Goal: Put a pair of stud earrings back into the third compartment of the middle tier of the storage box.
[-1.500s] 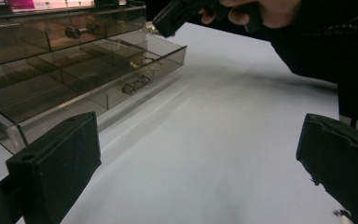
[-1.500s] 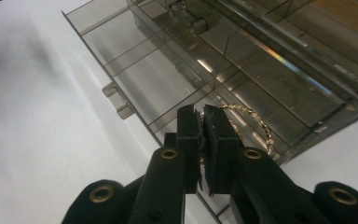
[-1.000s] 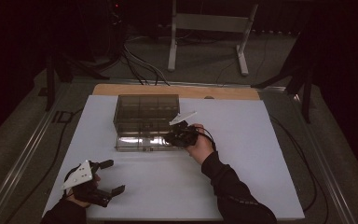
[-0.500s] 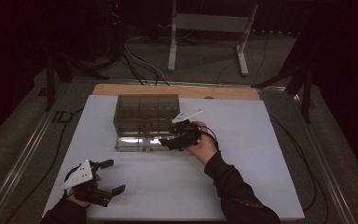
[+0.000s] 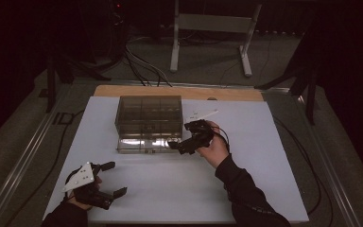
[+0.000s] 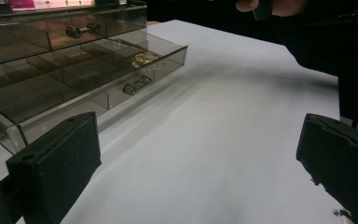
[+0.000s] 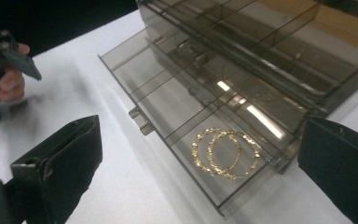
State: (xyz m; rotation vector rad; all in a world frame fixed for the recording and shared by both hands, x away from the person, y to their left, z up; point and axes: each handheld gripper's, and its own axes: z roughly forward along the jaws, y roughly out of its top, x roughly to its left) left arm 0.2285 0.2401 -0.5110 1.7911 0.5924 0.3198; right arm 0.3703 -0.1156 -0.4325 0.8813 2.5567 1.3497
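Note:
A smoked clear drawer box [image 5: 149, 113] stands at the back of the white table [image 5: 264, 189], its bottom drawer [image 7: 168, 93] pulled out. Two gold hoops [image 7: 226, 153] lie flat in the end compartment of that drawer, also seen as a gold glint [image 6: 144, 58] in the left gripper view. My right gripper [image 5: 177, 145] hovers just above the drawer's right end. Its jaws have just been opening and now stand open [image 7: 198, 163] with nothing held between them. My left gripper [image 5: 115, 178] rests open near the front left edge [image 6: 200, 149].
The open drawer has a small handle [image 7: 140, 120] on its front and several divided compartments. A wooden strip [image 5: 179, 92] runs behind the table. Cables [image 5: 142, 66] and a metal stand [image 5: 208, 33] lie on the floor beyond it.
My right gripper's jaws have spread apart and the hand has lifted and drawn slightly right from the drawer. The left gripper has stayed where it was.

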